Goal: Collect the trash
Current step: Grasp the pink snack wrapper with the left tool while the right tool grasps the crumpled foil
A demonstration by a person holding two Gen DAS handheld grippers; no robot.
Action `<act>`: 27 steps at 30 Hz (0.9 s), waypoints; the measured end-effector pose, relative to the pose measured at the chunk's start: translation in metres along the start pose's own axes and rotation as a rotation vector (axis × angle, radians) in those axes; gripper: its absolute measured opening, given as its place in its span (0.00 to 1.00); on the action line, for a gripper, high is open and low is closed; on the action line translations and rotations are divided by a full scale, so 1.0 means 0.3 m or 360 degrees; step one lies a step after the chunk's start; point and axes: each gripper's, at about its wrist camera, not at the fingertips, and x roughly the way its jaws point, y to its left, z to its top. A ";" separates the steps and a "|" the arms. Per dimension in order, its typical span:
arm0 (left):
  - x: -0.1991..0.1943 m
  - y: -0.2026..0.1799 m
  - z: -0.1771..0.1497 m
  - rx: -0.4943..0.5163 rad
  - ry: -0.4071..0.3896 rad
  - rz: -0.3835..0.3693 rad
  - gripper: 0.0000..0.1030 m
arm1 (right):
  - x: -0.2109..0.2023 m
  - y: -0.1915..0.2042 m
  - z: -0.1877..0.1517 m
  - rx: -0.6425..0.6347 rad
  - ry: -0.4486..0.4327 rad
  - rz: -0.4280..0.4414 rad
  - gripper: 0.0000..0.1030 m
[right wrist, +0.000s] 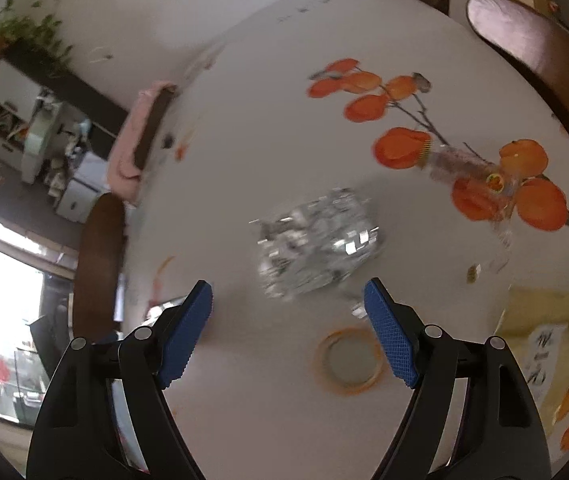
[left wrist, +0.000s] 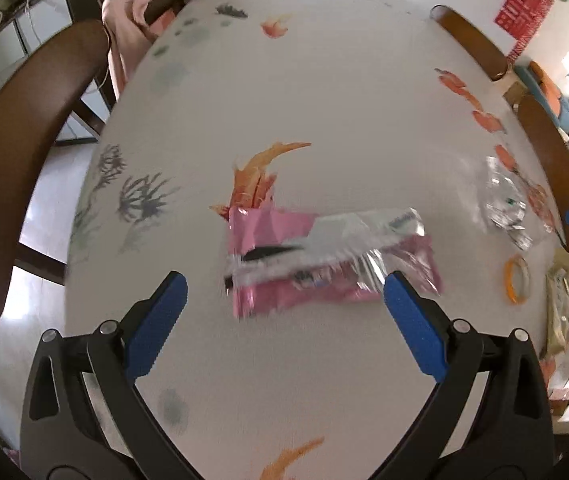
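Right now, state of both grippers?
Left gripper: open, empty, over the pink-and-silver foil wrapper.
Right gripper: open, empty, over the crumpled clear plastic wrapper.

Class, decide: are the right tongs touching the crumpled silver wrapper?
Apart. The right wrist view shows bare table between the open right tongs and the silver wrapper.

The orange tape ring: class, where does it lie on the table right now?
In the right wrist view the orange tape ring lies flat on the table, just nearer the camera than the crumpled silver wrapper and beside the right gripper's right-hand finger.
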 end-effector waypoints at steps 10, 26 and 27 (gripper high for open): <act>0.125 -0.010 0.049 -0.0052 0.0056 0.0029 0.93 | 0.200 -0.066 0.109 -0.0051 0.0146 -0.0070 0.76; 0.137 -0.123 0.042 0.0087 -0.0013 0.0078 0.47 | 0.298 -0.010 0.091 -0.0281 0.0180 -0.0126 0.23; 0.131 -0.127 0.041 0.0092 -0.0023 0.0076 0.46 | 0.290 -0.009 0.090 -0.0278 0.0174 -0.0118 0.22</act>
